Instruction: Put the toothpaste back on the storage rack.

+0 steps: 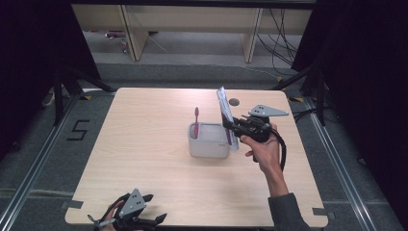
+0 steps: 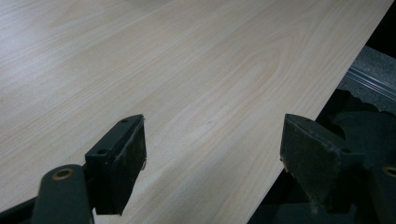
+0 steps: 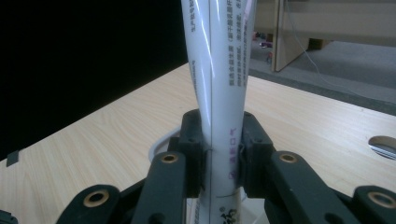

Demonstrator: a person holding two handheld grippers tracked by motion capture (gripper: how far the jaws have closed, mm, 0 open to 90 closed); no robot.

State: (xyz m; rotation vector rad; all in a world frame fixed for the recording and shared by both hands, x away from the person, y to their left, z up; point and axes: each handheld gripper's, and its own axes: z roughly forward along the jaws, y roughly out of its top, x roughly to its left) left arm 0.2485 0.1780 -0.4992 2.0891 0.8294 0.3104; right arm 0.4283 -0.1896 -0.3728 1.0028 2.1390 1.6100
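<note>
In the high view, we are holding the toothpaste tube (image 1: pixel 226 117) upright in the right gripper (image 1: pixel 232 127), at the right rim of the white holder cup (image 1: pixel 208 144) where the pink toothbrush (image 1: pixel 196 120) is standing. We are judging the step as lowering the tube into the cup: we are wanting to keep it vertical, centre it over the opening clear of the brush, and let go only once its bottom is resting inside. The left gripper (image 1: pixel 144 211) is idling at the table's (image 1: pixel 144 144) near edge.

In the left gripper view, its 2 jaws are standing wide apart over bare wood, grasping nothing.

In the right gripper view, both pads are pressing the tube (image 3: pixel 219 93) on its flanks, gripping it low down. Its long axis is running straight up, the flat crimped end apparently topmost and the cap end pointing down, though that end is hidden below the jaws.
</note>
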